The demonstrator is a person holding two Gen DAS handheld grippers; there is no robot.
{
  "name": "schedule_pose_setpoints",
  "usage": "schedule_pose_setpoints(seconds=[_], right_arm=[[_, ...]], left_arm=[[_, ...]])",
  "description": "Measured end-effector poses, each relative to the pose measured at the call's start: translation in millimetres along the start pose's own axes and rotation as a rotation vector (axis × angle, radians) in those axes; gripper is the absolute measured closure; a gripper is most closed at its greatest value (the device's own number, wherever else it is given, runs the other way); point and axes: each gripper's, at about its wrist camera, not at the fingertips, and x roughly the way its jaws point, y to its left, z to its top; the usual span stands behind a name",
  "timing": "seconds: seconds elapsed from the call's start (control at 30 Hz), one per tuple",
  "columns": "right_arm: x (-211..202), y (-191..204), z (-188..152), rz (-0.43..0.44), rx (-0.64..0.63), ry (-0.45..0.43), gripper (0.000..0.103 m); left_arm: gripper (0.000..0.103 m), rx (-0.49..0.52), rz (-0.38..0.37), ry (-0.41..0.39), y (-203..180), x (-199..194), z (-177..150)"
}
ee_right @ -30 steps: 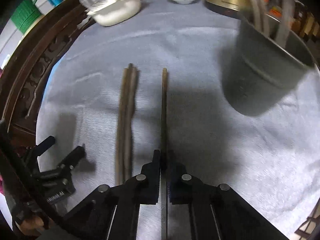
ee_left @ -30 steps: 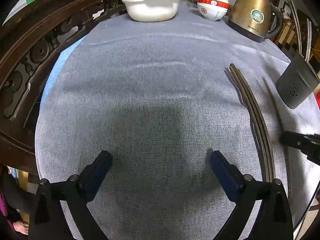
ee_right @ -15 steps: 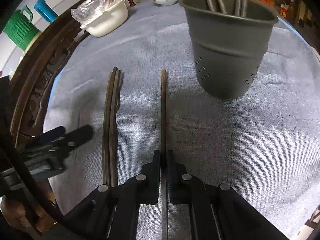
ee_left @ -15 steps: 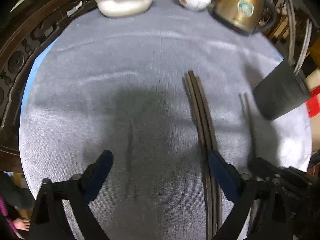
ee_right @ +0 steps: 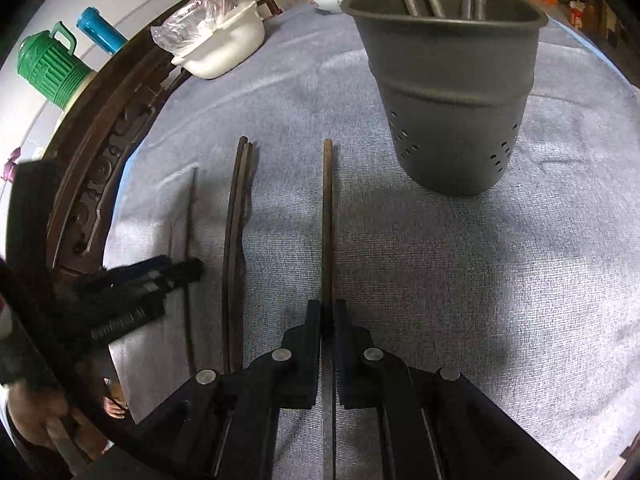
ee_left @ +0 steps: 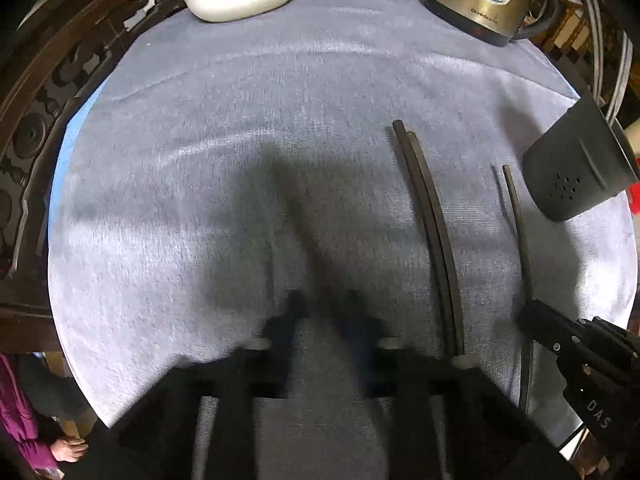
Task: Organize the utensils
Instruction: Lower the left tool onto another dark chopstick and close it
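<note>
My right gripper: clamped on single chopstick, aimed near holder for loading. My left gripper: just closing, nothing between, left of chopstick pair.

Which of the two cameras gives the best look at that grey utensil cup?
The right wrist view: the grey utensil cup stands whole, with its rim and the handles inside showing. The left wrist view catches only its side, cut off at the edge.

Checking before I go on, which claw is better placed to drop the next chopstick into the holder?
Right. The right claw is shut on a chopstick, with the holder close ahead. The left claw holds nothing.
</note>
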Motion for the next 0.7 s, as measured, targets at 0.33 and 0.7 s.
schedule_pose_setpoints(seconds=[0.33,0.7], right_arm=[[22,26,25,-0.069,-0.065,0.119,0.094],[40,39,58,-0.135,-0.023,0.204,0.092]], left_arm=[[0.092,0.278,-0.025,0.157,-7,13,17],[0.088,0.19,-0.07,0.169,22,20,33]])
